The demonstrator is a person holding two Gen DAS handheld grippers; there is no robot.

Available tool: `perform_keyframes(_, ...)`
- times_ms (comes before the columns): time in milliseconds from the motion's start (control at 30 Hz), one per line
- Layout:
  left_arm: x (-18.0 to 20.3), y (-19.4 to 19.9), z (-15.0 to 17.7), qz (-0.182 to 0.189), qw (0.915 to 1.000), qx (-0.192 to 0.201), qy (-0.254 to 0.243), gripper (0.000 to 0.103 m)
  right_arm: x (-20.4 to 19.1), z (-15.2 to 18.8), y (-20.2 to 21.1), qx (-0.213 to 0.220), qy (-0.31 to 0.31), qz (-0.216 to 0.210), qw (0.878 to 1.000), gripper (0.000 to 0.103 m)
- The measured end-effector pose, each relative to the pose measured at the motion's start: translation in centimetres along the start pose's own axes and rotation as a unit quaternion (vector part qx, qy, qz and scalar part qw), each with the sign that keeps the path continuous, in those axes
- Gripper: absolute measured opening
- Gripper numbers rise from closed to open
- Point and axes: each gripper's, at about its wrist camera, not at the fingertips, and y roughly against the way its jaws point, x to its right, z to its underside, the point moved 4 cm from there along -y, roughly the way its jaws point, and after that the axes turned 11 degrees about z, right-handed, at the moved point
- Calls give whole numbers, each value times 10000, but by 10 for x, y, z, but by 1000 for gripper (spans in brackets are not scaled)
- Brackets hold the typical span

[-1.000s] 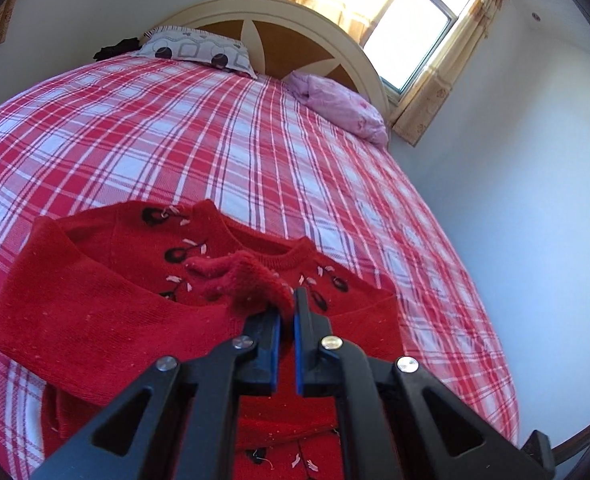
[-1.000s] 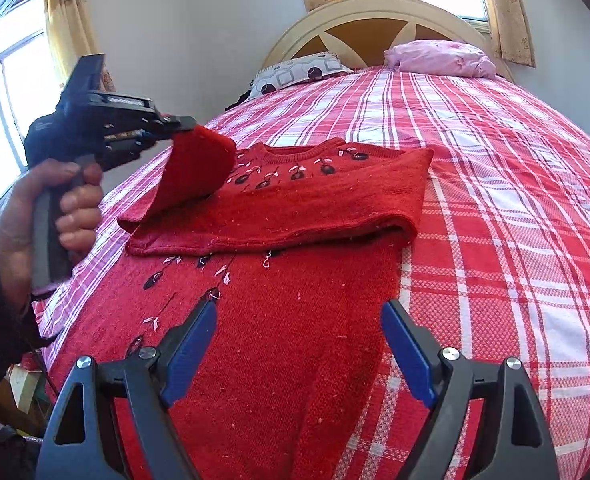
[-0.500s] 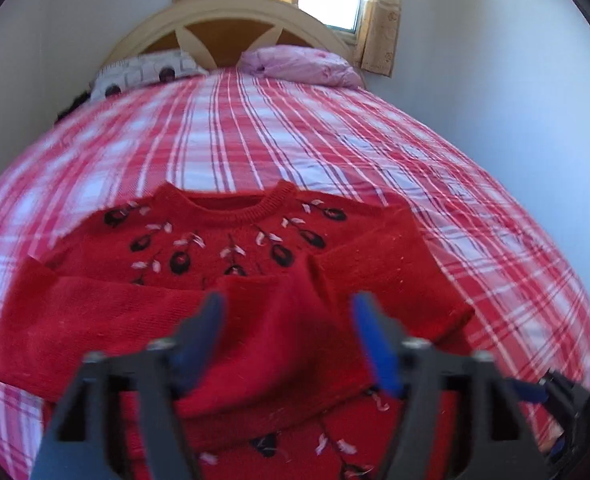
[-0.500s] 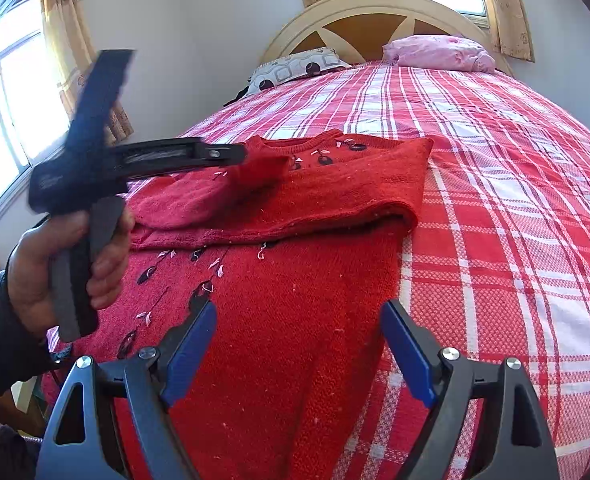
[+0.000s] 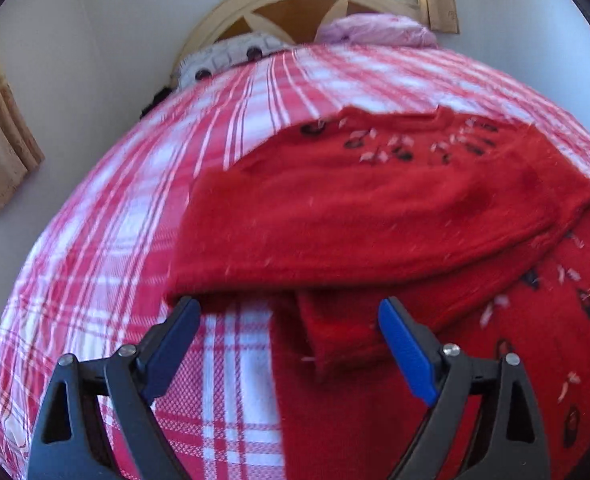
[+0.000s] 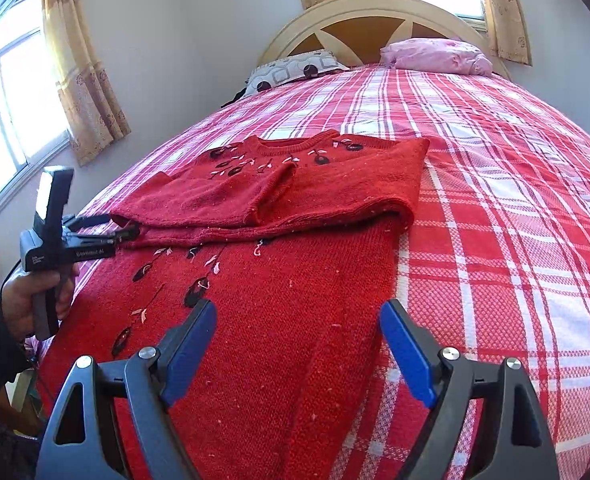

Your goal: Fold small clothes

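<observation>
The left gripper (image 5: 289, 344) stands wide and empty, low at the sweater's near left edge; the right gripper (image 6: 299, 344) is also wide and empty, hovering above the sweater's lower body. The red sweater (image 6: 279, 280) lies flat on the near part of the bed (image 6: 515, 200), collar toward the far headboard (image 6: 375, 20). Both sleeves look folded across the chest, meeting near the middle, so I judge the sleeve stage done and the body fold left. The knit is thick and fuzzy, with dark embroidered sprigs; the plaid cover is a flat woven check.
</observation>
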Motion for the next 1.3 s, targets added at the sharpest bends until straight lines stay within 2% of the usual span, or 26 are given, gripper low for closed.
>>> perform_keyframes(33, -3, -4, 1, 9, 10000, -54, 31, 94, 1, 0, 1, 5, -24, 23, 10000, 84)
perform_keyframes(100, -8, -8, 1, -8, 9998, -109, 137, 103, 3, 0, 5, 14, -19, 130, 9999, 84)
perform_keyframes(200, -20, -14, 2, -155, 9993, -160, 294, 103, 4, -4, 14, 51, 47, 244, 9997, 84)
perform_keyframes(300, -31, -18, 6, 150, 9974, -192, 676, 103, 3, -14, 22, 78, 97, 268, 9996, 84)
perform_keyframes(467, -39, -15, 11, 300, 9943, -85, 1016, 103, -5, -51, 19, -133, -210, -163, 9996, 84)
perform_keyframes(600, -47, -14, 16, 546, 9904, -36, 1269, 103, -15, -80, -9, -391, -551, -487, 9965, 84)
perform_keyframes(733, -45, -14, 14, 479, 9914, 16, 1217, 103, -36, -94, -54, -848, -662, -714, 9916, 79)
perform_keyframes(800, -48, -11, 15, 465, 9907, 70, 1276, 103, -49, -98, -76, -1016, -576, -675, 9909, 69)
perform_keyframes(933, -61, -12, 18, 522, 9850, 136, 1642, 103, -69, -98, -112, -1314, -290, -465, 9898, 68)
perform_keyframes(1000, -59, -14, 18, 494, 9859, 93, 1598, 103, -72, -95, -124, -1435, -204, -266, 9891, 67)
perform_keyframes(1033, -57, -15, 17, 485, 9872, 62, 1521, 103, -75, -93, -130, -1515, -190, -253, 9880, 62)
perform_keyframes(1067, -55, -15, 17, 484, 9876, 48, 1490, 103, -76, -92, -136, -1592, -186, -263, 9867, 51)
perform_keyframes(1133, -56, -16, 17, 494, 9877, 29, 1485, 103, -75, -93, -139, -1547, -186, -233, 9875, 42)
perform_keyframes(1200, -56, -17, 18, 514, 9874, 17, 1496, 103, -73, -98, -136, -1517, -297, -375, 9873, 10)
perform_keyframes(1300, -56, -17, 18, 488, 9877, 4, 1485, 103, -69, -109, -121, -1211, -310, -452, 9911, 7)
